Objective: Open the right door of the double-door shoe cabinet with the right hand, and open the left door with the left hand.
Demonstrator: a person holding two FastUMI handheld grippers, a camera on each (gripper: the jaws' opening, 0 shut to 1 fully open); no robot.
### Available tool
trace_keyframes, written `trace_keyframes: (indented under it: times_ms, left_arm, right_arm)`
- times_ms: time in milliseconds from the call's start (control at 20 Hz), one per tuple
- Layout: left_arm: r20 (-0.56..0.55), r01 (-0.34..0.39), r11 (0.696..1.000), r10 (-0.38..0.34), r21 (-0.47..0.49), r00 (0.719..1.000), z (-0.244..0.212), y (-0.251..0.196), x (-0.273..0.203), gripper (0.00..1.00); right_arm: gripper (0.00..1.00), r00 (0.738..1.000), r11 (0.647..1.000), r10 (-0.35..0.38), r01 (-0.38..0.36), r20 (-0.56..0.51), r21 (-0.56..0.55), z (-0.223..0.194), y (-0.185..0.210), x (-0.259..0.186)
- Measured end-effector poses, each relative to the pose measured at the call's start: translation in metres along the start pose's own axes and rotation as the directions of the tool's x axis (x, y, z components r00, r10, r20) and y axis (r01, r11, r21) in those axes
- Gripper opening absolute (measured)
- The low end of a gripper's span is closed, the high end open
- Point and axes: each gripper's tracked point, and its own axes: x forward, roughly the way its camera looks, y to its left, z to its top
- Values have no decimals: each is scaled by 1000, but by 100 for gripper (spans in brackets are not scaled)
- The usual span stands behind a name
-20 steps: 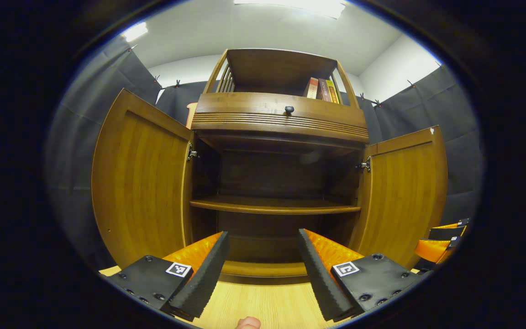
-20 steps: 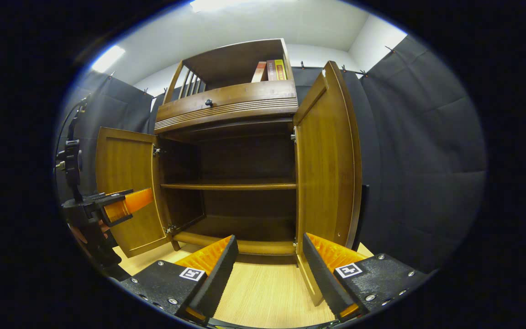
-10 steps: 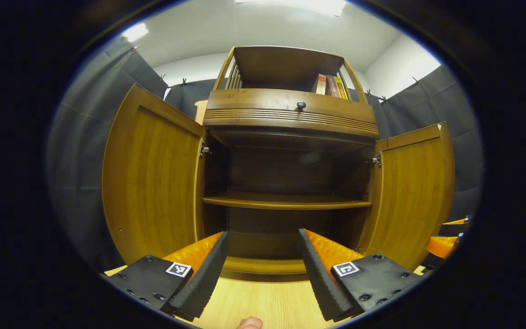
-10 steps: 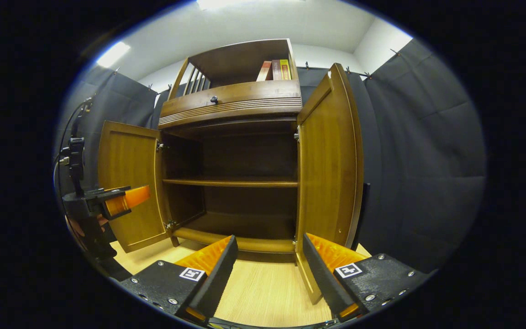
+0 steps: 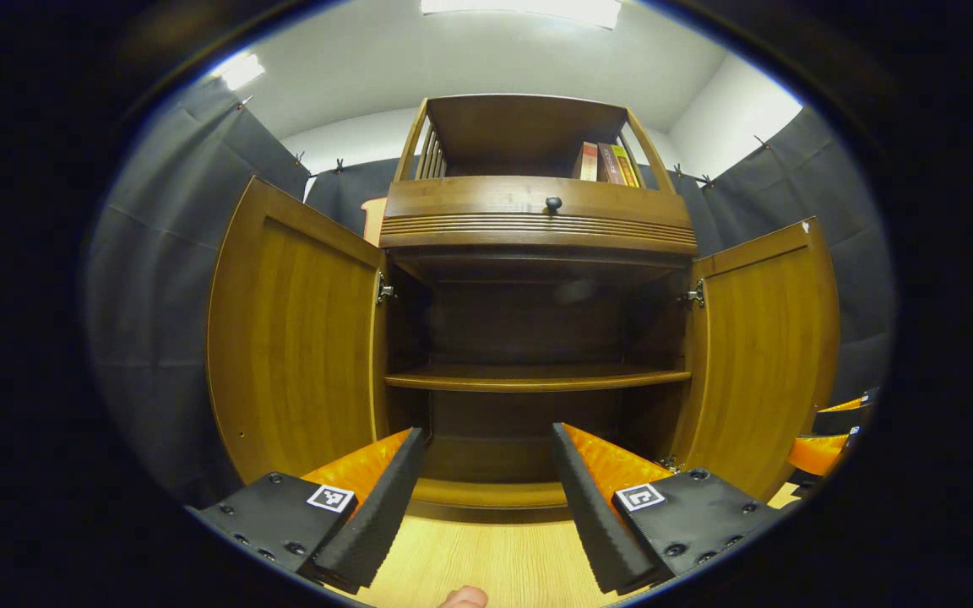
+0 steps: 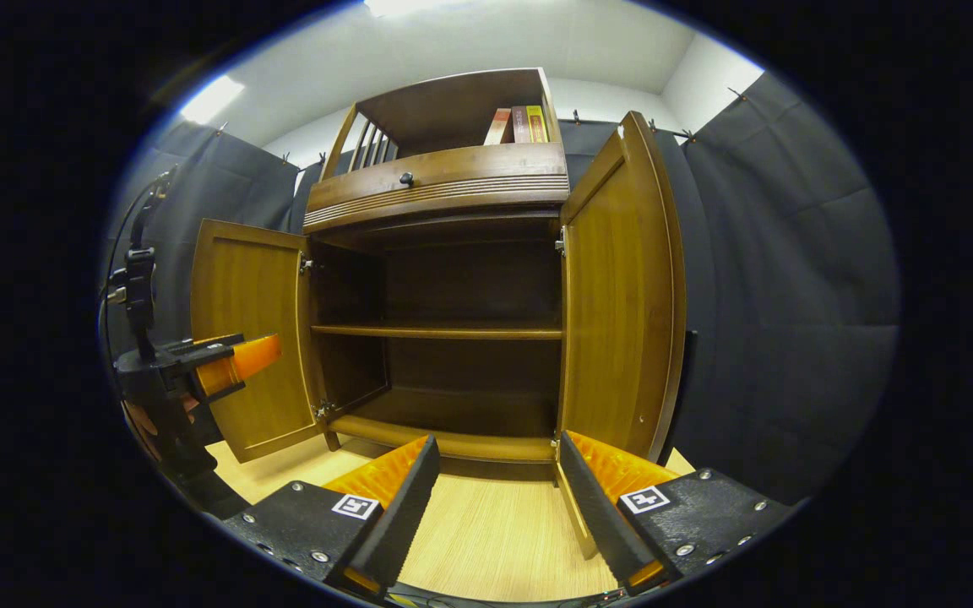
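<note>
The brown wooden shoe cabinet [image 5: 537,228] stands with both doors swung wide. Its left door [image 5: 292,338] and right door [image 5: 761,346] flank a dark interior with one bare shelf [image 5: 537,378]. My left gripper [image 5: 486,498] is open in front of the cabinet's base, holding nothing. In the right gripper view the right door [image 6: 622,287] is edge-on just ahead, the left door [image 6: 246,329] farther off. My right gripper [image 6: 499,507] is open and empty, its right finger close to the right door's lower edge. The left gripper [image 6: 225,367] shows at the left.
A drawer with a dark knob [image 5: 553,203] sits above the doors, and books [image 5: 609,163] stand on the top shelf. Light wooden floor [image 5: 486,557] lies in front. Black cloth walls [image 6: 782,295] close in on both sides. The right gripper [image 5: 824,439] shows at the right edge.
Both grippers have drawn back a little from the cabinet, which has shifted slightly in both views. Both doors have stayed wide open and both grippers open.
</note>
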Motion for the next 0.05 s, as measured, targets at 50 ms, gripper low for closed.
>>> trace_keyframes:
  times_ms: [50]
  left_arm:
    - [0, 6, 1000, -6, 2, 1000, -1, -2, 0, 99]
  right_arm:
    - [88, 1000, 1000, -2, 2, 0, 0, 0, -1, 0]
